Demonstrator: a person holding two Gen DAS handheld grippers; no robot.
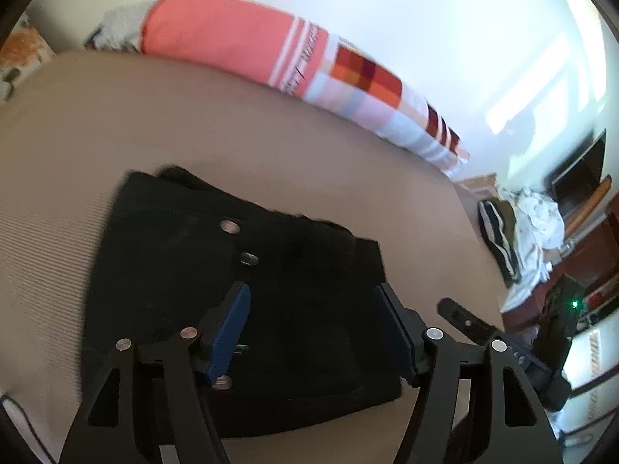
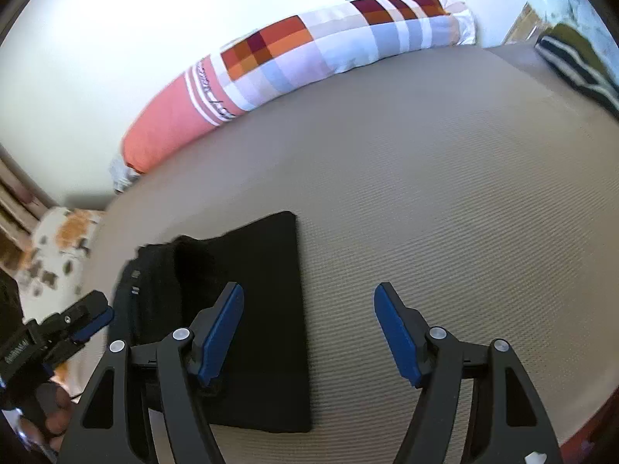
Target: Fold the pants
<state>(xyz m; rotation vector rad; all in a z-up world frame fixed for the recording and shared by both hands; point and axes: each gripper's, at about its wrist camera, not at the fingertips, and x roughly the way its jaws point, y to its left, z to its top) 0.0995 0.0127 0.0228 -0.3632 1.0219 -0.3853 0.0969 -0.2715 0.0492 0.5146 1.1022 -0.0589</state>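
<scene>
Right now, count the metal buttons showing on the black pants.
2 clear ones: the upper button near the far edge of the black pants, and the lower button just below it. Others may hide behind the left gripper.

One pair of black pants (image 1: 216, 290) lies folded at the lower centre of the left wrist view, and two metal buttons (image 1: 230, 226) show near its middle. Two hand-held grippers are present: the left hand-held gripper (image 1: 313, 332) at the bottom of its own view, the right hand-held gripper (image 2: 309, 332) at the bottom of its own view. Each has two blue pads (image 2: 222, 332). One bed (image 2: 445, 178) fills the middle of both views. Two pillows lie along its far edge: one coral pillow (image 1: 216, 34) at upper left and one checked pillow (image 1: 367, 92) to its right. One heap of clothes (image 1: 518, 232) sits at centre right.
</scene>
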